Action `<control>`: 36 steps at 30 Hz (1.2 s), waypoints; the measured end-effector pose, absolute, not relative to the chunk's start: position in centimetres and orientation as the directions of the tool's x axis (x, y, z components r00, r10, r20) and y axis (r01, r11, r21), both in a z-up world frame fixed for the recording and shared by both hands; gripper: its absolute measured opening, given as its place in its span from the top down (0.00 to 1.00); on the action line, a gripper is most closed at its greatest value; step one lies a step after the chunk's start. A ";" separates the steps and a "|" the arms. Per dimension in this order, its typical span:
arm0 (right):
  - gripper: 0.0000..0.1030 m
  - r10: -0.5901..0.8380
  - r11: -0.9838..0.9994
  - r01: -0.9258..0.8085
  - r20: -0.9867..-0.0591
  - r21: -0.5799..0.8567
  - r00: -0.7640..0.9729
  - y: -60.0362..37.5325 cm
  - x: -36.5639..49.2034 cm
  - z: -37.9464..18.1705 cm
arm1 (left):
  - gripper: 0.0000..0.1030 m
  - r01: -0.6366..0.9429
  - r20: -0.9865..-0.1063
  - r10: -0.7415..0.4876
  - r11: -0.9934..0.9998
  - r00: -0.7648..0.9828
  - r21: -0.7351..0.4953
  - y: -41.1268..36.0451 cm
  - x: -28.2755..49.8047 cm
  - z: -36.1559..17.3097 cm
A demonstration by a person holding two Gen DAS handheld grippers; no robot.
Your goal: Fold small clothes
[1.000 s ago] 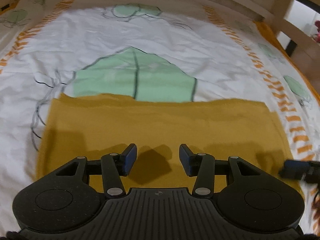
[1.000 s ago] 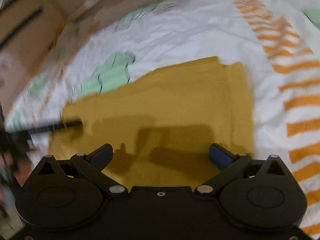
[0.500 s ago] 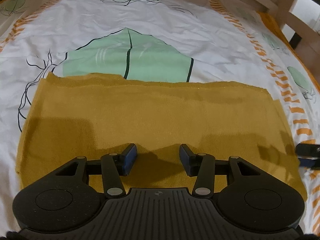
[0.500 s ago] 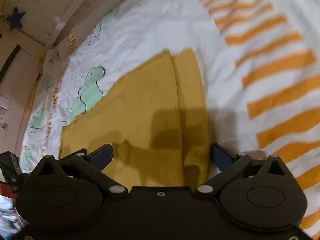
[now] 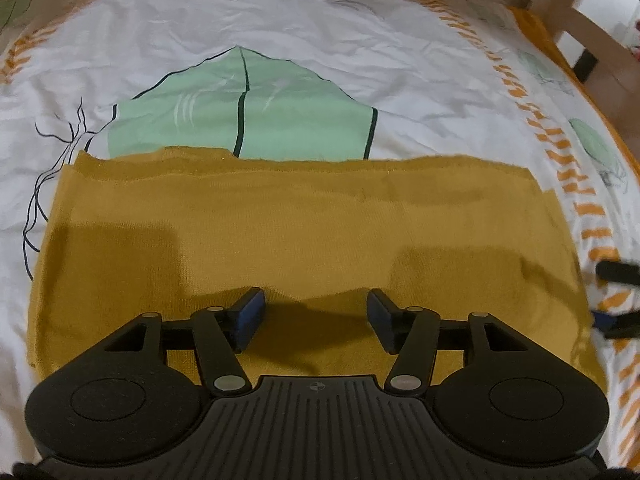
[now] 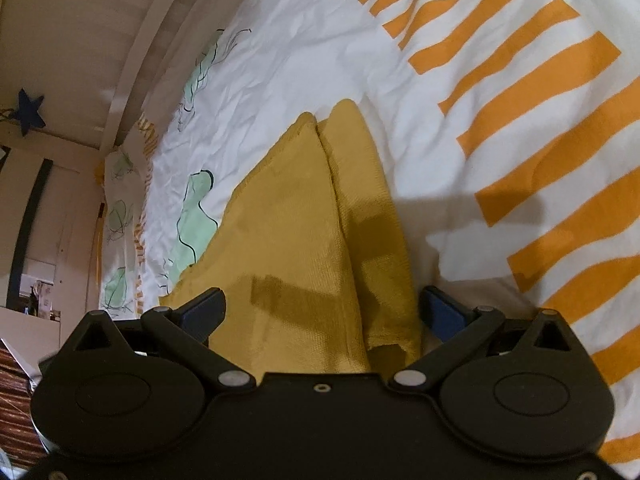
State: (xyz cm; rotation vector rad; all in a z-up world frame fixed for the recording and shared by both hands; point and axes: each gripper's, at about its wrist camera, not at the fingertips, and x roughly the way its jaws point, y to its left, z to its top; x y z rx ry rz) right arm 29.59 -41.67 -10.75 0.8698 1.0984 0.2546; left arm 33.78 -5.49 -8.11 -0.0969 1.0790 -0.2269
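Mustard cloth [image 5: 304, 232] flat on bedsheet [image 5: 280, 32]

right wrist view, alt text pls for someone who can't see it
An open right hand-held gripper hangs over the end of a folded mustard-yellow garment, jaws wide on either side. The garment lies on a white bedspread with orange stripes and green prints.

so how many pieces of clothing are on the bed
1: a mustard yellow garment, lying flat on the white patterned bedsheet, its near edge below both open tools. Anything beyond the views is unseen.
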 end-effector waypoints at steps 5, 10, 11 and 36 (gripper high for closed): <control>0.00 0.568 0.682 0.212 -0.690 0.700 0.449 -41.3 29.8 -10.3 | 0.47 0.047 -0.865 -0.258 0.963 0.431 -0.264 -5.9 36.2 -7.7; 0.00 0.552 0.723 0.187 -0.720 0.665 0.421 -40.9 30.1 -9.8 | 0.45 0.020 -0.891 -0.186 0.981 0.414 -0.195 -7.5 37.4 -8.6; 0.00 0.551 0.732 0.177 -0.724 0.658 0.414 -40.7 30.1 -9.7 | 0.44 0.021 -0.894 -0.168 0.984 0.416 -0.175 -7.9 37.3 -8.7; 0.00 0.593 0.755 0.004 -0.686 0.655 0.421 -39.5 31.0 -10.3 | 0.37 0.120 -0.874 -0.150 0.987 0.462 -0.107 -9.6 26.6 -9.1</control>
